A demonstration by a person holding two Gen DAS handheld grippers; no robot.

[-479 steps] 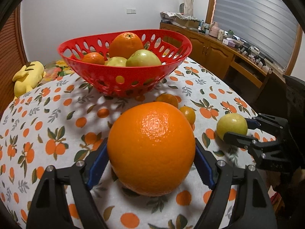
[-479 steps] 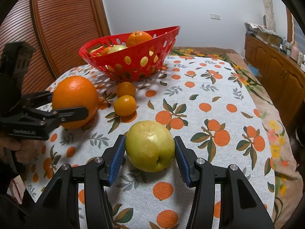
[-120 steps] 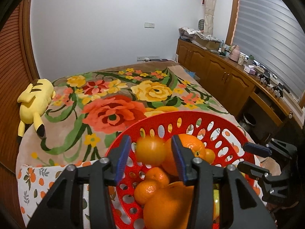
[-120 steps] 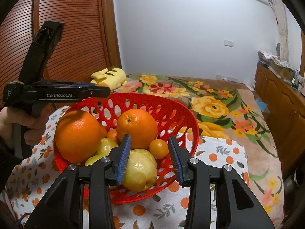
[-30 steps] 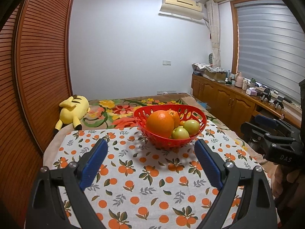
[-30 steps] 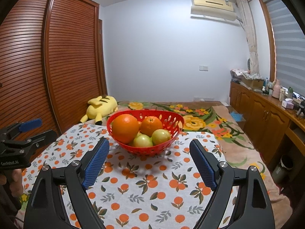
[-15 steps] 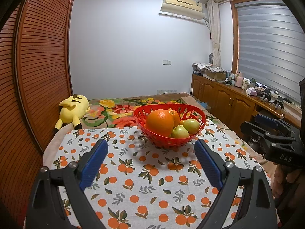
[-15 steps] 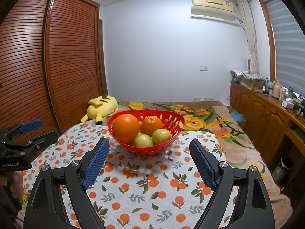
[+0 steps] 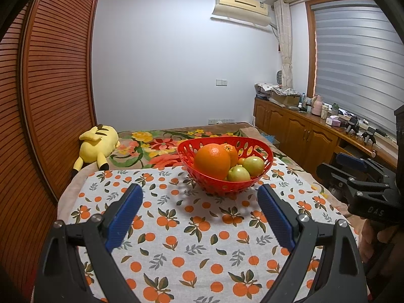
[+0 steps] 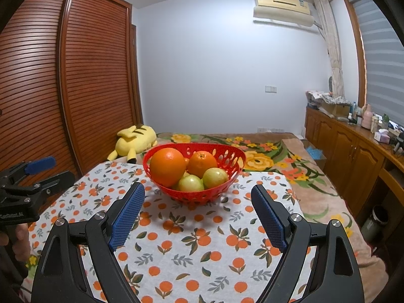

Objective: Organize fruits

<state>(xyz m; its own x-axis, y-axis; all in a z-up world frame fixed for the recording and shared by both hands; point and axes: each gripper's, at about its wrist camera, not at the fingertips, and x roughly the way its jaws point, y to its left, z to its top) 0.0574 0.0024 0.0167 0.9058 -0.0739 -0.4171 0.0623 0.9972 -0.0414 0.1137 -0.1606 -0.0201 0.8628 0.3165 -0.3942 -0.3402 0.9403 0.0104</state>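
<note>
Bedroom surroundings are recorded: a louvred wooden wardrobe to the left, a white wall with an air conditioner mounted high, and a wooden sideboard under a blinded window to the right. An orange-print tablecloth is spread over the near surface, with a floral blanket seen beyond it and a yellow plush toy lying at the wardrobe side. A red basket is found standing on the far part of the cloth. Within it are held a large orange, a smaller orange behind it, and two green apples at the front. No fruit is seen on the cloth outside the basket. The left gripper is held back from the basket with its blue-padded fingers spread wide and nothing between them. The right gripper is likewise held clear, its fingers wide apart and empty.
</note>
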